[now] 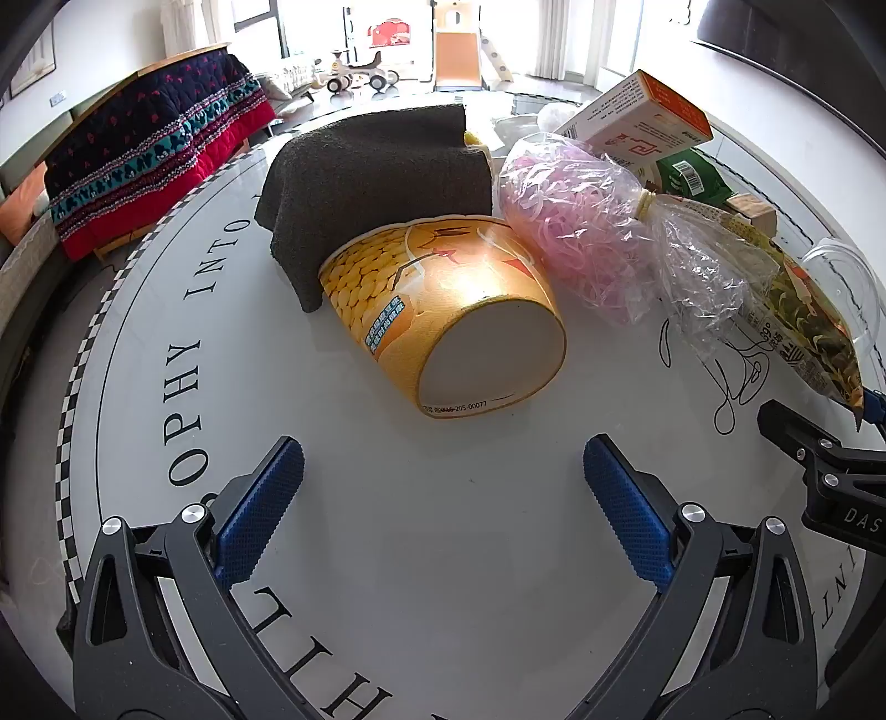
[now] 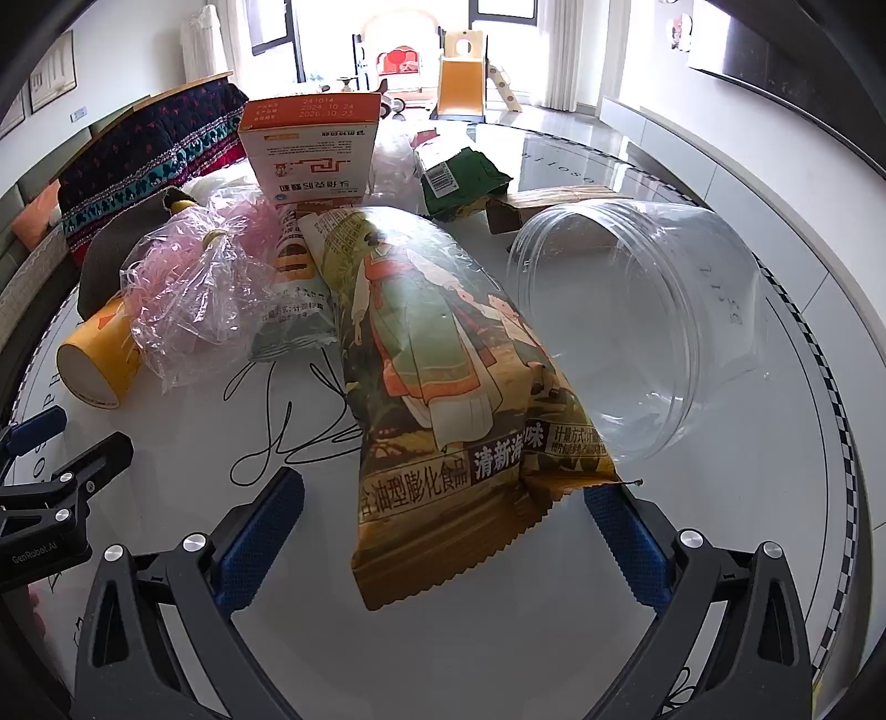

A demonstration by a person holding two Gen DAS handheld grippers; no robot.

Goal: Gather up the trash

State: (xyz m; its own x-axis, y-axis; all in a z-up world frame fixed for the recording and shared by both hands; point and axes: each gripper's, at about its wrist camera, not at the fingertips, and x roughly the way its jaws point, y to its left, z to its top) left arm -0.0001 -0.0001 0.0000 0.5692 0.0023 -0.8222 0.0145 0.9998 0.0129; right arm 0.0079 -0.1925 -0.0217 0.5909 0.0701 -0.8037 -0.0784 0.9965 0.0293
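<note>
My right claw (image 2: 443, 531) gapes wide around the snack bag's (image 2: 443, 354) near crimped end (light, crinkly, slippery), so I'd pinch that flat seam, judging it firmest.

You are looking across a round white worktop (image 1: 387, 554) with black lettering and a checkered rim. Behind it on your left stands a bench draped in a dark quilt (image 1: 155, 149) with red and teal bands, against a white wall with framed pictures. Bright daylight pours through tall windows (image 2: 332, 33) onto a glossy floor, where a child's slide (image 2: 462, 83) and a ride-on toy (image 1: 360, 75) stand.
</note>
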